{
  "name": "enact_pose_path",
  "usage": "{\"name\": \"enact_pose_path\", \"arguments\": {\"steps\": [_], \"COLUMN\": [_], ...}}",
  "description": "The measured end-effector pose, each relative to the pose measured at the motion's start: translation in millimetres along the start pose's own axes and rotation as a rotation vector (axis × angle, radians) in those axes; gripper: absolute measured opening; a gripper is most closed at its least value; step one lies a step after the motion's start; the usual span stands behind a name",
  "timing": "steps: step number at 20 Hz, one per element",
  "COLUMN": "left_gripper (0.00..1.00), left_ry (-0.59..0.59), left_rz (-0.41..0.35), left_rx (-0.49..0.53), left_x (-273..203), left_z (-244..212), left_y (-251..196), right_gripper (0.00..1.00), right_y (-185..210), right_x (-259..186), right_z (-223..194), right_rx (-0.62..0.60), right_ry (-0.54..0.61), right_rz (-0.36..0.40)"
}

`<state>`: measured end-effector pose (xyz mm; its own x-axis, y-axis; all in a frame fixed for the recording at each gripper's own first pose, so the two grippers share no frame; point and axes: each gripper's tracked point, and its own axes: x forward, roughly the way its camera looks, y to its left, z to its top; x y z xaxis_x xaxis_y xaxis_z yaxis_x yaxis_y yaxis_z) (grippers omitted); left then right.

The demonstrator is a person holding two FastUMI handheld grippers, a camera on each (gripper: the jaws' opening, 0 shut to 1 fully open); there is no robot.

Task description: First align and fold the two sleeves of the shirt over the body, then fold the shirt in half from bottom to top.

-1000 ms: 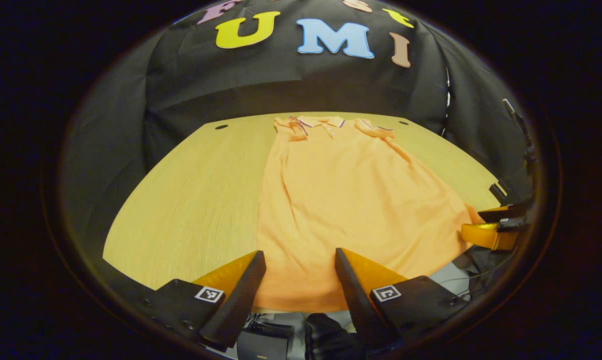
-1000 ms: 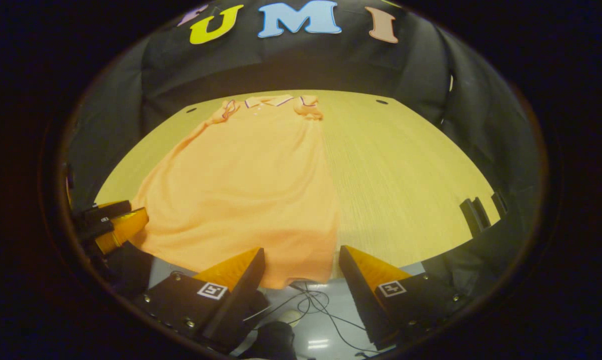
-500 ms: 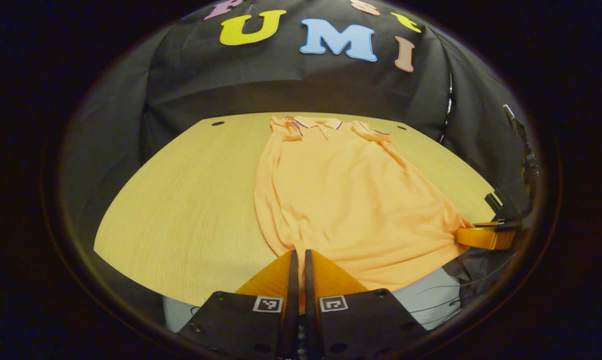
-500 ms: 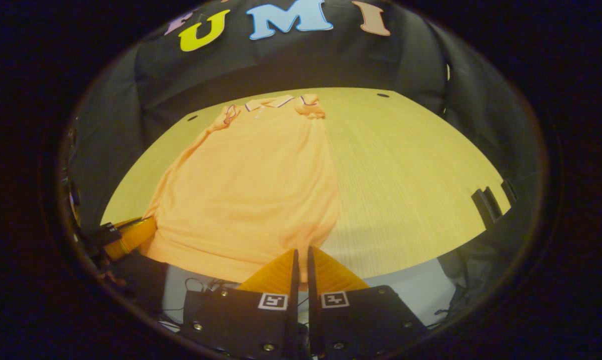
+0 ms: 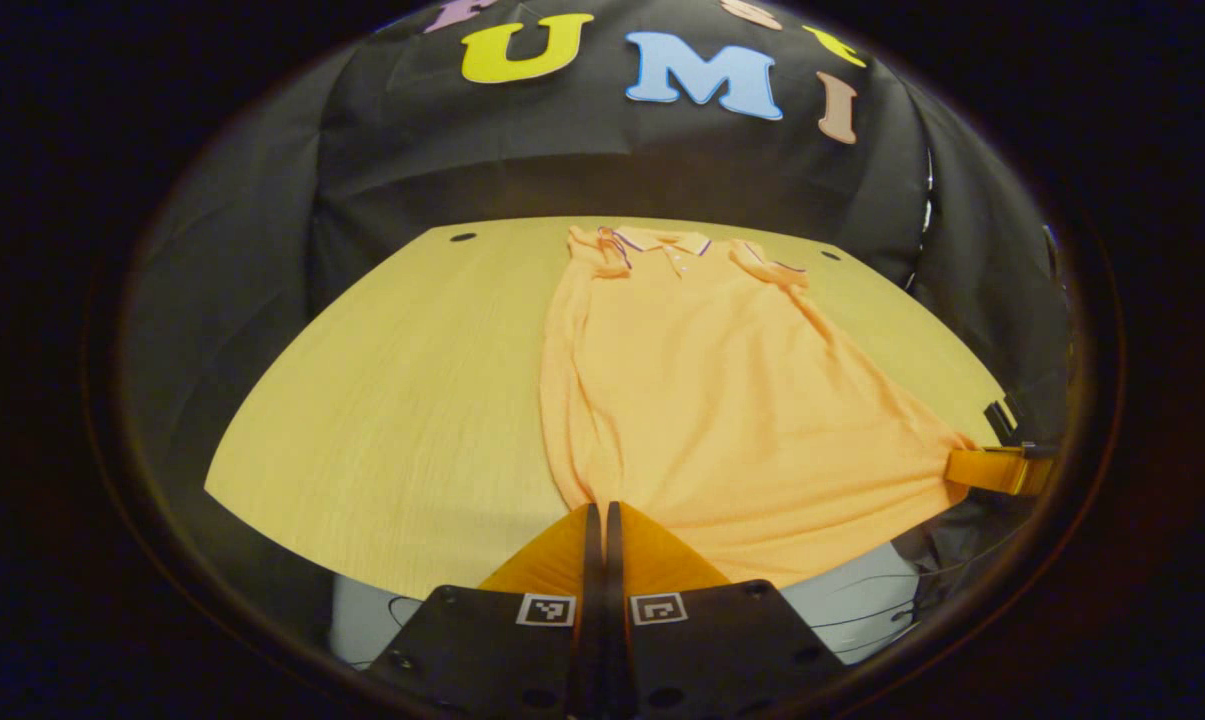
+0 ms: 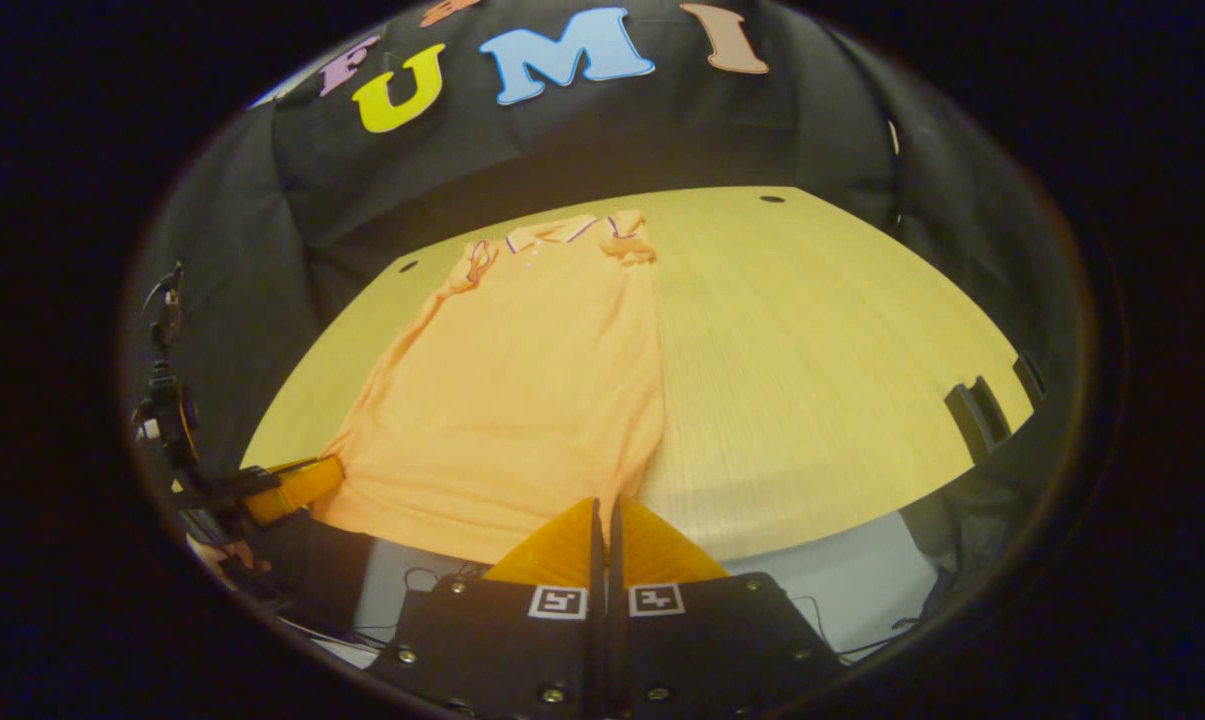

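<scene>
An orange polo shirt (image 5: 722, 390) lies flat on the wooden table (image 5: 392, 400), collar at the far edge, both sleeves tucked over the body near the collar. My left gripper (image 5: 598, 512) is shut on the shirt's near-left hem corner. In the right gripper view the shirt (image 6: 522, 390) runs from the collar down to my right gripper (image 6: 602, 505), which is shut on the near-right hem corner. The hem between the two corners hangs a little over the table's front edge. The right gripper (image 5: 997, 468) shows at the far right of the left gripper view, and the left gripper (image 6: 287, 488) at the far left of the right gripper view.
The table (image 6: 822, 370) has wide bare wood on both sides of the shirt. Small dark holes (image 5: 462, 237) mark its far corners. Black clips (image 6: 972, 420) sit on its right edge. Cables and a pale floor (image 6: 842, 590) lie below the front edge.
Both grippers went from open at the hem to shut on its corners. The hem has since been drawn taut and lifted slightly; the views have shifted a little.
</scene>
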<state>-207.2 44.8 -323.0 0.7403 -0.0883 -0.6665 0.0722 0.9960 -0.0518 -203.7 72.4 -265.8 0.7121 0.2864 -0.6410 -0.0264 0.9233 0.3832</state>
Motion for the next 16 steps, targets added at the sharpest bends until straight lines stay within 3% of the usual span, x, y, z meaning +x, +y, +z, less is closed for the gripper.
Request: {"name": "enact_pose_path", "arguments": {"steps": [9,16], "left_gripper": [0.06,0.07], "left_ry": [-0.112,-0.175], "left_rz": [-0.005,-0.051], "left_rx": [0.028,0.011], "left_x": [-13,18], "left_z": [83,166], "left_y": [-22,-27], "right_gripper": [0.01,0.01], "right_y": [12,12], "right_x": [-17,0], "right_z": [86,151], "right_rx": [-0.043,0.006], "right_ry": [-0.139,-0.197], "right_rz": [0.043,0.023]}}
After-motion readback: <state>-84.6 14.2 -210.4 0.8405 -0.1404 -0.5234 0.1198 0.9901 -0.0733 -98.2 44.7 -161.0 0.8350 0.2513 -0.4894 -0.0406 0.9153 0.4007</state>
